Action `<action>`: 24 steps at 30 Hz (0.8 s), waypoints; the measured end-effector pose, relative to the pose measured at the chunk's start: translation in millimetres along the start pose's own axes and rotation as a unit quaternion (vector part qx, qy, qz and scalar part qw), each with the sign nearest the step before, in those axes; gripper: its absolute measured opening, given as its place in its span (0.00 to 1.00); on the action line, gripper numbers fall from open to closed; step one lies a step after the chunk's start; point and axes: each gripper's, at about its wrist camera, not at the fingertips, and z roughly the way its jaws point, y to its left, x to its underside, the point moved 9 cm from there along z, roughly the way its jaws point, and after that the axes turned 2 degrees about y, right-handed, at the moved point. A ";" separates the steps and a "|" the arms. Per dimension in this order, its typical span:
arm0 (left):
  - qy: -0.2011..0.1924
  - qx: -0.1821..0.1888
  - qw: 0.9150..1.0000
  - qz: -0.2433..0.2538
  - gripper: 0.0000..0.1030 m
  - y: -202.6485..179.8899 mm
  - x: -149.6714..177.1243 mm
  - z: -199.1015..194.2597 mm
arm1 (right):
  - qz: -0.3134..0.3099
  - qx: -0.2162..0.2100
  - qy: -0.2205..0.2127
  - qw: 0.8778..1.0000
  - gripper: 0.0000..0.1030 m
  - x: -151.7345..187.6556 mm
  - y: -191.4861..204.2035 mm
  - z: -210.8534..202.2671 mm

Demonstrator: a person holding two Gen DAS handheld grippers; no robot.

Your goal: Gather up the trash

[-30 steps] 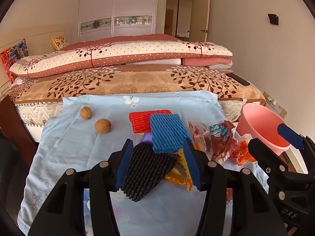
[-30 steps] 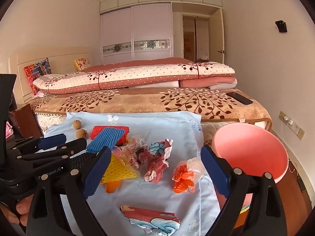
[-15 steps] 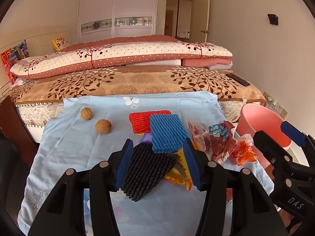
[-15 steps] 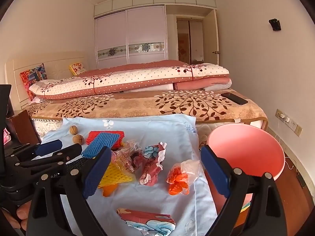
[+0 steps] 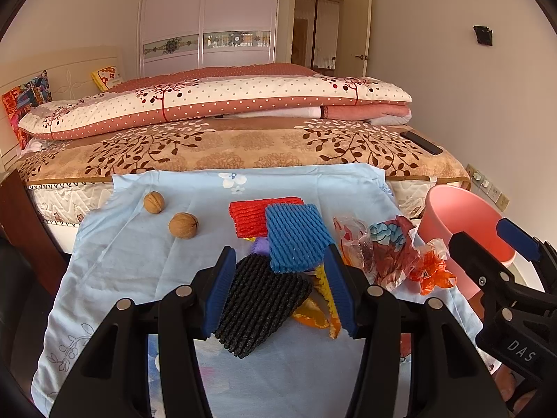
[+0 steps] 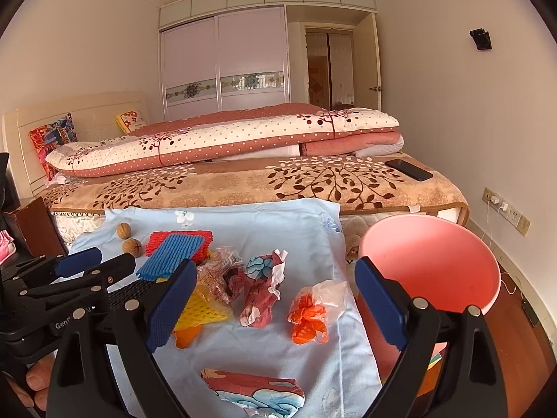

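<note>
Since earlier, our right gripper [image 5: 501, 244] slid lower in the left wrist view; left gripper [image 5: 278, 289] spread over black foam net [image 5: 261, 306] on the desk [image 5: 122, 261]. Right wrist view: right gripper [image 6: 275, 296] spread, empty, above orange wrapper [image 6: 308, 315]; pink bin [image 6: 431, 261] just beside the desk.

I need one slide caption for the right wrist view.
Open right gripper above wrappers on a blue cloth, beside a pink bin.
</note>
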 end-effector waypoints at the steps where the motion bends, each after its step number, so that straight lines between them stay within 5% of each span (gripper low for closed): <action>1: 0.000 0.000 1.000 0.000 0.52 -0.3 0.0 -0.5 | 0.001 0.001 0.000 1.000 0.88 0.5 -1.0 0.5; 24: 0.003 0.000 1.000 -0.005 0.52 7.5 0.6 2.1 | -0.002 0.005 -0.006 1.000 0.88 1.7 -1.7 -0.9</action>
